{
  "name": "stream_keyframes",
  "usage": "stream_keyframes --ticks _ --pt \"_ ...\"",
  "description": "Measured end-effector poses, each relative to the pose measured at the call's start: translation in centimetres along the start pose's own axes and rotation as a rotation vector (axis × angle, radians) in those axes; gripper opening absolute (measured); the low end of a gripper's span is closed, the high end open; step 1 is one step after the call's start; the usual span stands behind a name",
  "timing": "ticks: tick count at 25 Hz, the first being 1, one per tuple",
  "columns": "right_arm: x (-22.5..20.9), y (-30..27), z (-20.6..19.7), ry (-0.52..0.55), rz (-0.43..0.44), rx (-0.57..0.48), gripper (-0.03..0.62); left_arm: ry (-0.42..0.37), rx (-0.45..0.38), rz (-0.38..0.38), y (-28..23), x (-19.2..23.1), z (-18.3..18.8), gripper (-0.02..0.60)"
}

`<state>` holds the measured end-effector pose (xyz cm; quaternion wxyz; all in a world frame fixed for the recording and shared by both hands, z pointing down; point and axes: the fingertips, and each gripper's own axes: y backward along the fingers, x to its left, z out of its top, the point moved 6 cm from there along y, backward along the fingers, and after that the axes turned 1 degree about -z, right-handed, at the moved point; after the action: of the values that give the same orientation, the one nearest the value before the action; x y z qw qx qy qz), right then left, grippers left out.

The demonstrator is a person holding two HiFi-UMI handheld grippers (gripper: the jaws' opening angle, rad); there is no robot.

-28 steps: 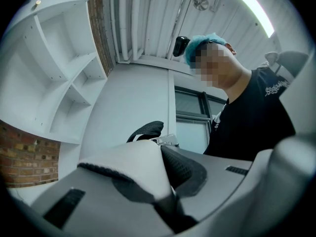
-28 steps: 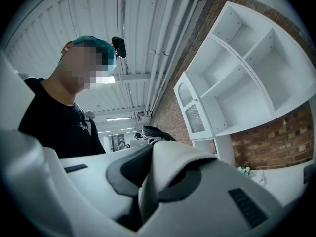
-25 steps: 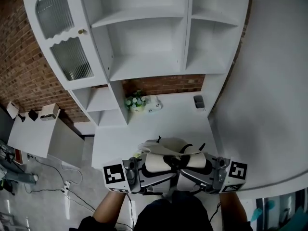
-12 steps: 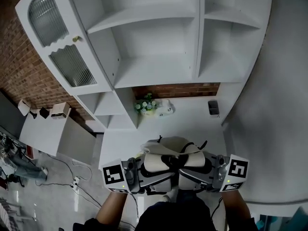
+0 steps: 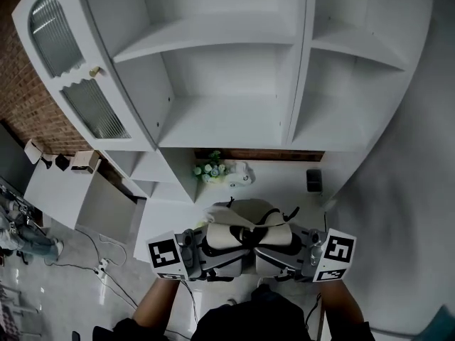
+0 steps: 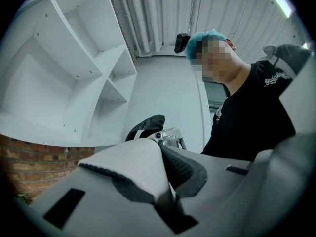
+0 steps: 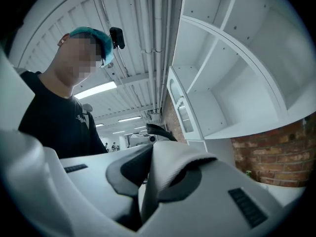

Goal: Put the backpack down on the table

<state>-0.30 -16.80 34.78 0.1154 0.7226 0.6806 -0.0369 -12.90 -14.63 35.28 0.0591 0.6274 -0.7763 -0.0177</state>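
A cream and grey backpack (image 5: 245, 222) hangs in front of me over the near edge of the white table (image 5: 284, 185). My left gripper (image 5: 213, 246) is shut on its left cream shoulder strap (image 6: 131, 164), which is pinched between the grey jaws. My right gripper (image 5: 276, 246) is shut on the right strap (image 7: 173, 164) in the same way. In the left gripper view (image 6: 165, 186) and the right gripper view (image 7: 148, 184) the strap folds out of the jaws. The bag's lower part is hidden behind the grippers.
At the back of the table stand a small pot of flowers (image 5: 210, 170), a white object (image 5: 240, 177) and a dark cup (image 5: 313, 180). A tall white shelf unit (image 5: 227, 62) rises behind. A second white table (image 5: 53, 190) is at the left.
Both grippers and the backpack have moved forward toward the shelf unit; the table and shelves now sit closer and larger. The grip on the straps is the same.
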Motion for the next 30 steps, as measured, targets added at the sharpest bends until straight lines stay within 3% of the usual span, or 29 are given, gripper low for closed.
stream_keyframes --ticks 16,30 --pt "-12.0 3.5 2.8 -0.006 -0.006 0.01 0.047 -0.02 0.0 0.074 -5.6 11.2 -0.1 0.051" --pt "-16.6 5.5 3.0 -0.01 -0.028 0.025 0.046 0.014 0.013 0.107 -8.3 15.3 -1.2 0.051"
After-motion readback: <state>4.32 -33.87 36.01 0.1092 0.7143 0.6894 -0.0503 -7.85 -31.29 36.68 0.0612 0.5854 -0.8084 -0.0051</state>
